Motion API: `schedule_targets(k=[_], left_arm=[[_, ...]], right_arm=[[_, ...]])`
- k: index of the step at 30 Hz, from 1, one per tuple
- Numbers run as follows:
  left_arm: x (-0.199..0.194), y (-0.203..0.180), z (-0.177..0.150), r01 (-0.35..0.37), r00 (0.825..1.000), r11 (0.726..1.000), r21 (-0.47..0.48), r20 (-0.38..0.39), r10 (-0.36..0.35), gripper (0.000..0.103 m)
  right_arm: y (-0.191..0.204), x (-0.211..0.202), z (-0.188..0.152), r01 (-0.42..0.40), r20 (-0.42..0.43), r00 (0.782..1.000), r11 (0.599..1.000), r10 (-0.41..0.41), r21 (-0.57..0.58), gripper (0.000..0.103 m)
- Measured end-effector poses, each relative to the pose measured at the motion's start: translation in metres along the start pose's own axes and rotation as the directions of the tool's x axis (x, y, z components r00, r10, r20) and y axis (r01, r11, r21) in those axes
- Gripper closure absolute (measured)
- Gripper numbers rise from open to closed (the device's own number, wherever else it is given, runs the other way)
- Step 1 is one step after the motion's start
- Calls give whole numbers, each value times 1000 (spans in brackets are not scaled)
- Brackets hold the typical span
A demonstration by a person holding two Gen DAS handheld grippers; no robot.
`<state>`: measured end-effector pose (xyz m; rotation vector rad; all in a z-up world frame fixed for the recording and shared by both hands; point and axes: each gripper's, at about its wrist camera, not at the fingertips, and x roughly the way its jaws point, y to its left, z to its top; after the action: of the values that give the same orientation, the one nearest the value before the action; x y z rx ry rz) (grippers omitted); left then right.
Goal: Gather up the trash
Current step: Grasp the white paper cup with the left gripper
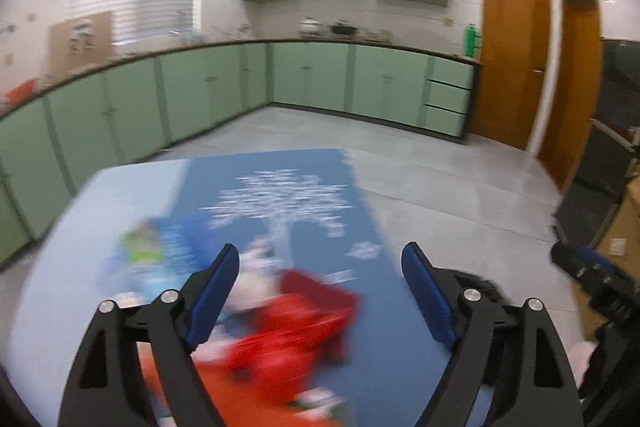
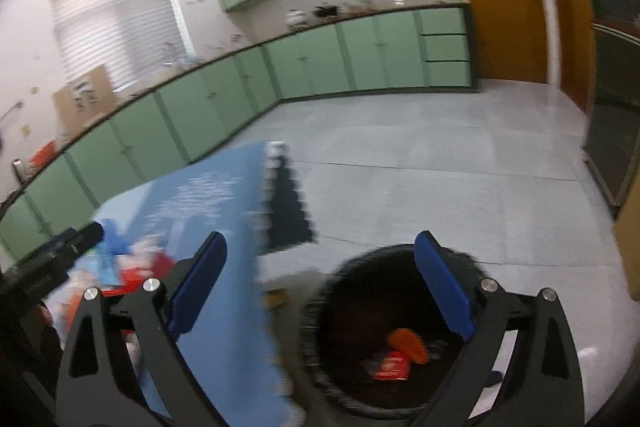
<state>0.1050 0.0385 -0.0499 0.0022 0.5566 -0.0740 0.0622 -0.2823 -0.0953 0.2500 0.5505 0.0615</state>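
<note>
In the left wrist view my left gripper (image 1: 320,291) is open and empty above a table with a blue cloth (image 1: 384,339). Blurred red wrappers (image 1: 296,339) lie just below its fingers, with a blue and green packet (image 1: 156,255) to the left. In the right wrist view my right gripper (image 2: 320,283) is open and empty above a black round bin (image 2: 352,331) on the floor beside the table (image 2: 224,307). Inside the bin lie a red packet (image 2: 392,365) and an orange piece (image 2: 408,345). The right gripper also shows at the left view's right edge (image 1: 592,275).
Green cabinets (image 1: 304,79) run along the walls under a countertop. Orange wooden doors (image 1: 516,55) stand at the right. A grey tiled floor (image 2: 440,163) lies beyond the table. A cardboard box (image 1: 624,227) sits at the far right. The left gripper shows at the right view's left (image 2: 60,251).
</note>
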Motion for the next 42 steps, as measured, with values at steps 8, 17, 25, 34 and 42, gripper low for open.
schedule_targets(k=[8,17,25,34,42], left_arm=[[-39,87,-29,-209,978,975,-70,-5,209,21],[-41,119,-78,-274,960,954,-120,-100,263,21],[-29,124,-96,-282,952,954,-106,-151,265,22],[-28,127,-108,-226,963,966,-123,-180,203,57],[-39,128,-106,-235,966,963,-134,-146,216,68]], right_arm=[[98,10,-18,-205,-29,979,970,203,-128,11],[148,13,-46,-287,-111,957,939,269,-190,22],[170,8,-59,-313,-140,948,920,287,-234,25],[190,1,-73,-380,-182,923,883,340,-275,32],[196,-2,-78,-399,-203,914,869,352,-291,34]])
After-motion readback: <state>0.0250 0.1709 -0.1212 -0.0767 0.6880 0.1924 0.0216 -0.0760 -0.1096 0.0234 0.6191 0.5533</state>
